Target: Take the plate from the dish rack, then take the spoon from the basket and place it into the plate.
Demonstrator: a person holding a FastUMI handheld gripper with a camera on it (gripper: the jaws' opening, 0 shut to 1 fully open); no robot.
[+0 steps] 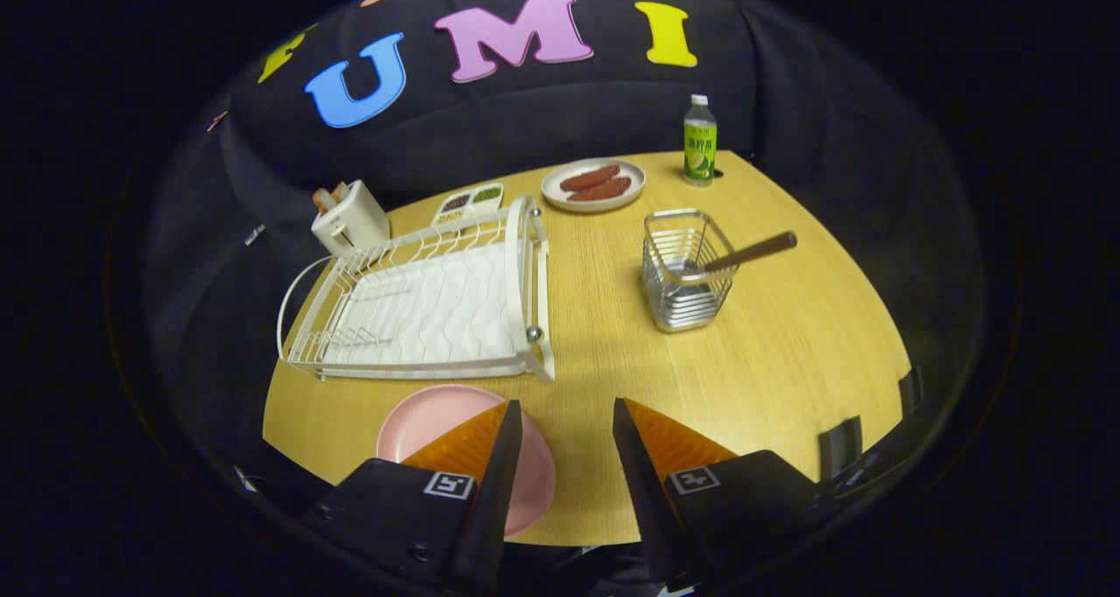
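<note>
A pink plate (pixel 433 417) lies flat on the wooden table (pixel 787 352), just in front of the white dish rack (pixel 437 304) and partly under my left finger. The rack holds no dishes. Beyond my right finger stands a wire basket (pixel 685 273) with a brown-handled spoon (pixel 752 251) leaning out of it to the right. My gripper (pixel 567 422) hovers above the table's near edge, open, with nothing between its fingers.
A white toaster (pixel 350 219) stands behind the rack. Farther back are a small divided tray (pixel 470 201), a plate of sausages (pixel 593 185) and a green-labelled bottle (pixel 699 140). Bare tabletop lies between the rack and the basket.
</note>
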